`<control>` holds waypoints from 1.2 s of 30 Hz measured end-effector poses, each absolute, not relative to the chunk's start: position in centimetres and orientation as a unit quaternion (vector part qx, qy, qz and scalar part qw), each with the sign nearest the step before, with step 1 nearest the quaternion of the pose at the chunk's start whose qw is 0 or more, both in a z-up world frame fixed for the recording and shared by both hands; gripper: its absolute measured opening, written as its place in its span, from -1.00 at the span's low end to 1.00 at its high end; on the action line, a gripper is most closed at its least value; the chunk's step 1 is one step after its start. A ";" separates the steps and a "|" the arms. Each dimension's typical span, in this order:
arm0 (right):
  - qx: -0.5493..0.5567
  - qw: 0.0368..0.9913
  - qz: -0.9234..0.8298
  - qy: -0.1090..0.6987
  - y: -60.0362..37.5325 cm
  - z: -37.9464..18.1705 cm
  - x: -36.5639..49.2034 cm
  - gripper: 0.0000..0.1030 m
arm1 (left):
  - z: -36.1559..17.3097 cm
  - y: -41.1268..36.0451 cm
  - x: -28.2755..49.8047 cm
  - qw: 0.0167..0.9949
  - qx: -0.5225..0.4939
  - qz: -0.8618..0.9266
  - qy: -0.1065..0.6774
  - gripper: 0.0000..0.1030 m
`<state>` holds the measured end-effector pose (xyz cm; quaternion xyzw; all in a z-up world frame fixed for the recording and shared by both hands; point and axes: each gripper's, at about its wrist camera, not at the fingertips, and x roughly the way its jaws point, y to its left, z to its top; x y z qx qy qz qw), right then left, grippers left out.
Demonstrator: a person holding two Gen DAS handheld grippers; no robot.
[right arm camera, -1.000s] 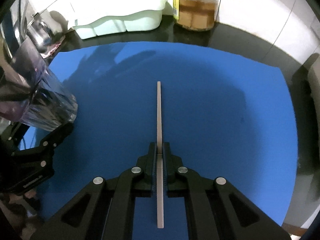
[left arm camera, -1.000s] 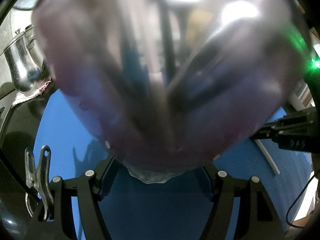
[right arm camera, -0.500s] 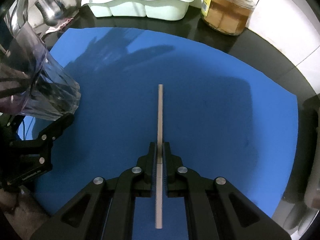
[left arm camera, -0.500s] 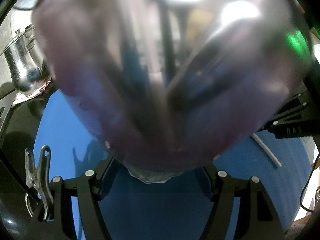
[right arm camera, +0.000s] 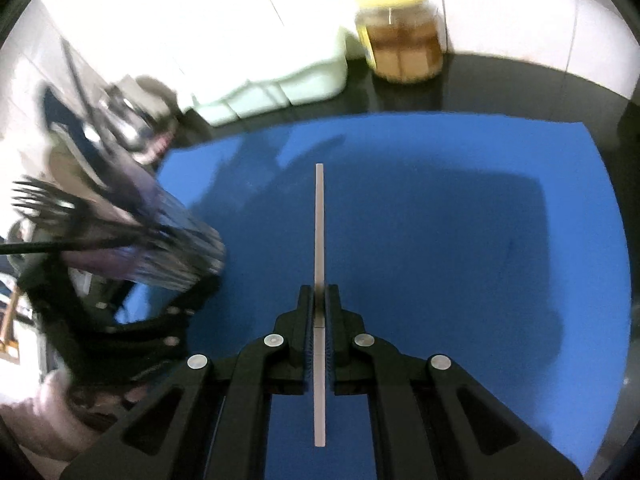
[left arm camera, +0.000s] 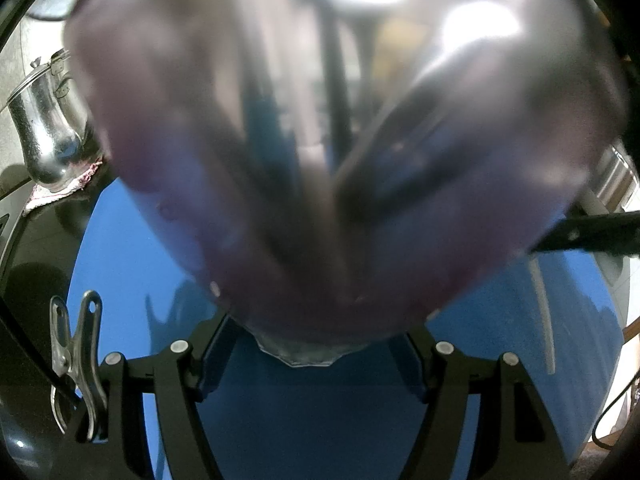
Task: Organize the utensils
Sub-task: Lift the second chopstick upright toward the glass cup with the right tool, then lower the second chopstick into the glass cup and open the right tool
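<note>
Left wrist view is mostly filled by a clear tumbler (left arm camera: pixel 320 160), blurred and very close, clamped at its base between the left gripper (left arm camera: pixel 308 344) fingers, which stand wide around it; dark shapes inside are utensils but cannot be told apart here. The right wrist view sorts that out: same tumbler (right arm camera: pixel 160 248) tilted at left over the blue mat (right arm camera: pixel 460 240), with a black fork (right arm camera: pixel 44 204) and other dark handles sticking out, motion-blurred. A hand (right arm camera: pixel 48 412) under the left gripper shows only in this view, cut by the frame edge. Right gripper (right arm camera: pixel 320 312) jaws nearly closed, pinching a thin pale stick (right arm camera: pixel 319 240) that runs straight ahead above the mat. In the left view that stick (left arm camera: pixel 540 312) is only a faint blurred streak at right, and the right gripper just a dark bar. Only right view: jar with yellow lid (right arm camera: pixel 400 36) and pale green tray (right arm camera: pixel 280 84) at the back. Only left view: steel jug (left arm camera: pixel 48 136), metal clip (left arm camera: pixel 76 364).
</note>
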<state>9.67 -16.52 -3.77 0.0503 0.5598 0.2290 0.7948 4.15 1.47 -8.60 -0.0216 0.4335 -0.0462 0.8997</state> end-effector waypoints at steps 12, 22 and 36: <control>0.060 0.881 0.231 0.408 -17.1 1.5 4.5 -0.87 | -8.6 1.5 4.1 0.900 -0.022 -0.046 0.433 0.43; 0.048 0.908 0.235 0.344 -16.3 5.7 3.8 -0.87 | -8.6 1.5 4.1 0.900 -0.022 -0.046 0.434 0.43; 0.053 0.928 0.261 0.260 -13.2 13.0 4.6 -0.87 | -8.6 1.5 4.1 0.900 -0.022 -0.046 0.434 0.43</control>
